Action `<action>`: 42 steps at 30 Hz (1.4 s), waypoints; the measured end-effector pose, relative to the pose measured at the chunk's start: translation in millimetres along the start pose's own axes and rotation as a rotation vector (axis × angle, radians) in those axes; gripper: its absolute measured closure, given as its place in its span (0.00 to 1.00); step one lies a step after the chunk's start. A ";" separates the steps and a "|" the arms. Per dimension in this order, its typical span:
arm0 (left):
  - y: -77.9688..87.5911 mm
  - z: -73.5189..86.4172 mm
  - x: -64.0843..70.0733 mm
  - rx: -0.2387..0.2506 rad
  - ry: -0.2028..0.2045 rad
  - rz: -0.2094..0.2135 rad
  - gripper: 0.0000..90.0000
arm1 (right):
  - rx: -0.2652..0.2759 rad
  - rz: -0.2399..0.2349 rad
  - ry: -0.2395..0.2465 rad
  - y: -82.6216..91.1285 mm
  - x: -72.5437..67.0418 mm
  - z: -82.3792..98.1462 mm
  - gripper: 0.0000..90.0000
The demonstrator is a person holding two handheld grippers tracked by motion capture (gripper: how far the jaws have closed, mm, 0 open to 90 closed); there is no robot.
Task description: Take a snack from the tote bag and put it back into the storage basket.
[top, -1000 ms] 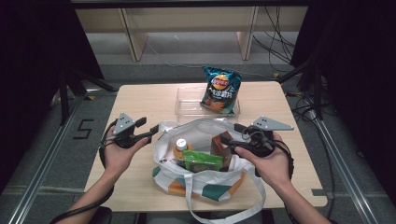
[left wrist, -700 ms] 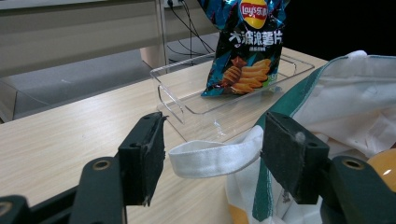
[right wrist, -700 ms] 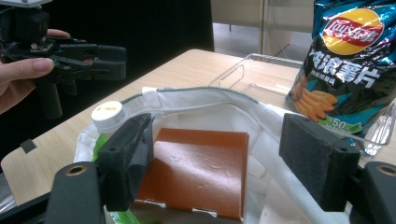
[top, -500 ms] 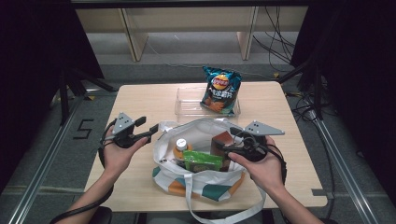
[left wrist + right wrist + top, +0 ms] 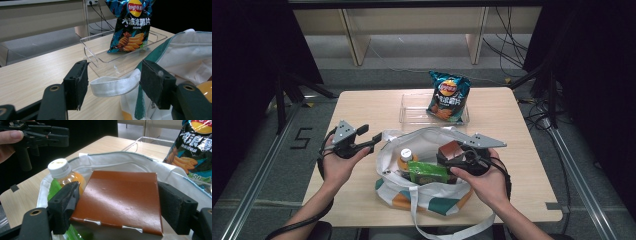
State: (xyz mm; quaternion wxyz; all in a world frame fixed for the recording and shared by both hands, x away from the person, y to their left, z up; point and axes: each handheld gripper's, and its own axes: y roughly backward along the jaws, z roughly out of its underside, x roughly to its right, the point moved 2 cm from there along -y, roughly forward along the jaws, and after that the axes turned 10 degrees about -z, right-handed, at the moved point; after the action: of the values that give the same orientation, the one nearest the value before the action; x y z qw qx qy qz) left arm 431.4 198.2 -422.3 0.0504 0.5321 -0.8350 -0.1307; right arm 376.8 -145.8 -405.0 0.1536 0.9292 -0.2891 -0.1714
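Between the jaws of the right tool [image 5: 117,195] sits the brown box [image 5: 125,215], upright in the mouth of the white tote bag [image 5: 432,137]. The jaws have just been opening and now stand spread, one pad close on each side of the box with no squeeze to be seen. The step in hand looks like the start of a grasp on the box, probably to take it out of the bag. The next move would call for settling the pads squarely on its two side faces, closing, and then lifting straight up, clear of the orange bottle [image 5: 62,173] just off the left jaw. The left tool [image 5: 113,80] is also apart, with the bag's white strap [image 5: 107,86] lying loose between its pads; pinching that strap would steady the bag. The high view adds the green packet [image 5: 427,172] lying in the bag below the right tool, and the bare worktop [image 5: 372,107] around it. The left gripper view shows that the chip bag [image 5: 131,25] ahead of that tool leans up in a clear tray [image 5: 100,58].
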 end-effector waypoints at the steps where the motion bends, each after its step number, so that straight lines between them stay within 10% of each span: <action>1: 0.1 0.2 -0.1 -0.001 0.001 0.001 0.43 | -0.002 -0.004 0.003 -0.1 0.6 0.3 0.25; 11: 0.9 -1.0 -1.2 0.005 -0.012 0.001 0.43 | -0.013 0.016 -0.011 -0.4 -1.1 3.2 0.28; 23: 1.5 -0.6 -1.2 0.004 0.004 -0.002 0.43 | 0.011 0.056 0.104 3.5 3.2 2.0 0.42; 42: 2.7 -1.3 -3.3 0.009 0.007 -0.007 0.43 | 0.071 0.028 0.067 15.7 5.3 -6.9 0.44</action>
State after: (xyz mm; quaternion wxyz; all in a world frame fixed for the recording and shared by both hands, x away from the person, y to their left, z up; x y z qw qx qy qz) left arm 430.7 202.1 -420.2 0.0503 0.5357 -0.8336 -0.1252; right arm 376.2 -160.0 -394.1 0.1325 0.9352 -0.3026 -0.1279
